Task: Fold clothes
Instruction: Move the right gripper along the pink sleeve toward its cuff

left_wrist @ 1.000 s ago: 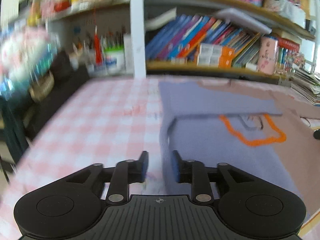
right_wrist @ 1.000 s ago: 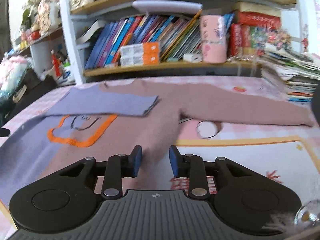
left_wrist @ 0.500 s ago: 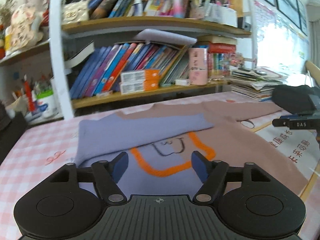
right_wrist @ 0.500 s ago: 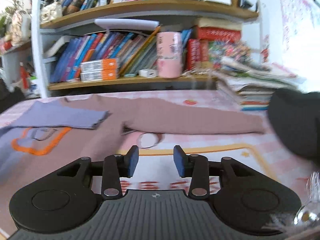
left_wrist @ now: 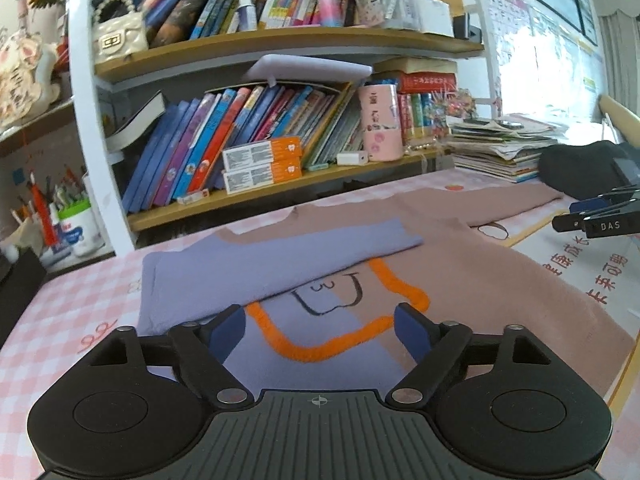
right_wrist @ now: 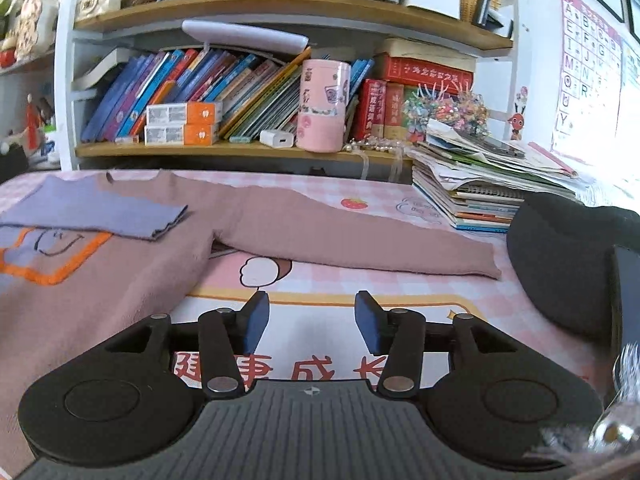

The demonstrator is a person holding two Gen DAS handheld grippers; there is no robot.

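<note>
While the sweater [left_wrist: 472,280] lies flat on the pink checked table [left_wrist: 60,320] with its lavender sleeve [left_wrist: 280,256] folded across the chest and its mauve sleeve [right_wrist: 360,240] stretched out sideways, both grippers hover above it holding nothing. Left gripper [left_wrist: 320,328]: jaws have just been opening, now spread wide over the orange outline; right gripper [right_wrist: 312,316]: jaws also just opening, partly spread over the printed mat [right_wrist: 320,360]. Containers: bookshelf [left_wrist: 280,44] packed with leaning books, white tub [left_wrist: 76,228] holding pens, contents of pink canister [right_wrist: 322,104] not visible.
</note>
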